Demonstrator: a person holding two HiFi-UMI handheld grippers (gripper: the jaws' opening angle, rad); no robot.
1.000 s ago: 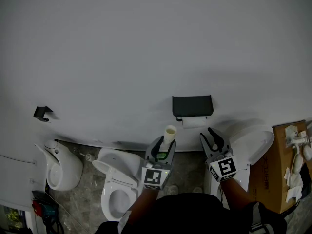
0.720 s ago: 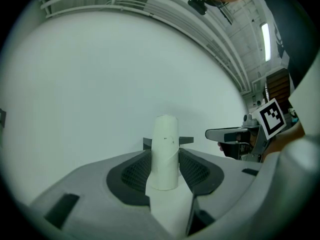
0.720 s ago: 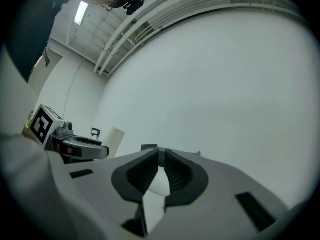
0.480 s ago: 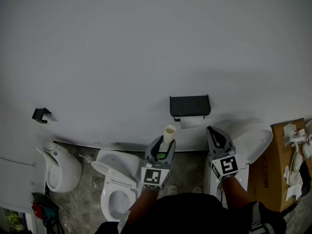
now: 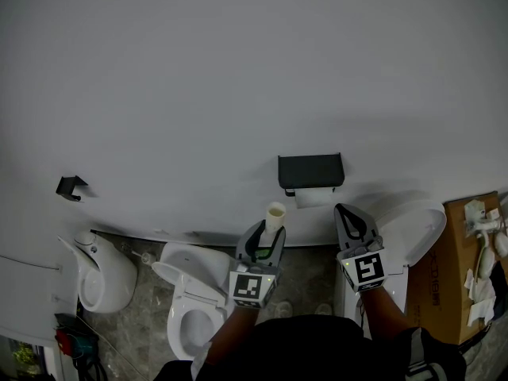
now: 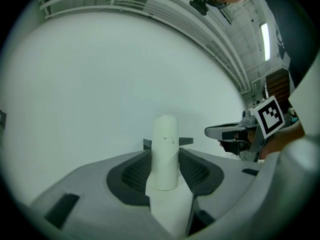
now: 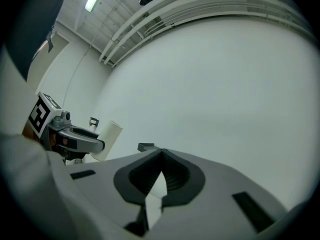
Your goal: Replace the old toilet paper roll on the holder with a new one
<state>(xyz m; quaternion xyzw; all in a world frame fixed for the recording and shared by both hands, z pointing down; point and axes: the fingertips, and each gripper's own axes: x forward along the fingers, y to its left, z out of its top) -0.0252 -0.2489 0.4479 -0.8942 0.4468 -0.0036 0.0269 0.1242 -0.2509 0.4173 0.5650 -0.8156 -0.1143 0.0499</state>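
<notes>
Holding the old tube (image 5: 275, 213) upright, the left claw (image 5: 270, 232) was clamped on it below the wall holder (image 5: 310, 171). The right claw (image 5: 344, 213) was closed and empty. The removal step looked finished; the next move probably called for discarding the tube and fetching a new roll.

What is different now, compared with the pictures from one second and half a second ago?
The right gripper has closed its jaws on nothing; one second ago they stood open in a V. The left gripper stays clamped on the white tube, in the same place. The black holder on the wall is unchanged, with paper still hanging below it.
</notes>
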